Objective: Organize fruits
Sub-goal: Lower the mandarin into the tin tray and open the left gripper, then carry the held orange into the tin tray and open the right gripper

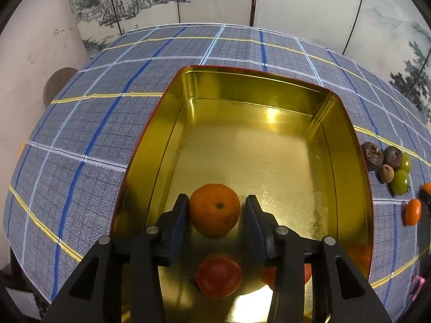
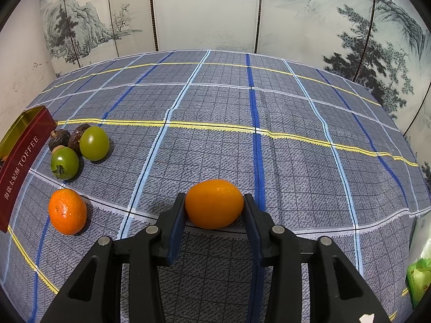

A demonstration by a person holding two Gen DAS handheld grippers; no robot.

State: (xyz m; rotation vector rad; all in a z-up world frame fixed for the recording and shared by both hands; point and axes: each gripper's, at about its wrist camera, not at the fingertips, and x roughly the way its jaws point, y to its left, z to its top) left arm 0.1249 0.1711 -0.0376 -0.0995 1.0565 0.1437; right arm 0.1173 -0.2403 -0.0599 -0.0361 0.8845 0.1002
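Left gripper [image 1: 216, 210] sits over the gold tin [image 1: 269, 88]; a mandarin [image 1: 214, 209] lies between its jaws, left pad touching the peel, right pad showing a slim gap, so it reads as parted and not clamping, fruit likely resting on the tin floor or just let go. Two red fruits [image 1: 218, 276] lie in the tin nearer the camera, partly hidden by the fingers. Right gripper [image 2: 214, 207] is over the checked tablecloth [image 2: 296, 161], both pads pressed on the ends of an oval orange fruit [image 2: 214, 207], closed on it. Still on the cloth beside the tin's red wall [image 2: 24, 158]: another mandarin [image 2: 67, 211], two green tomatoes [image 2: 94, 143], a few dark wrinkled fruits [image 2: 59, 137]. Handling judgement: citrus is light, round, rolls easily, peel gives a bit and bruises if squeezed hard; grip across the widest middle, pads square, light force. Green tomatoes look smooth and slicker; take the sides, not the stem. Tin floor is shiny, so fruit may roll when released.
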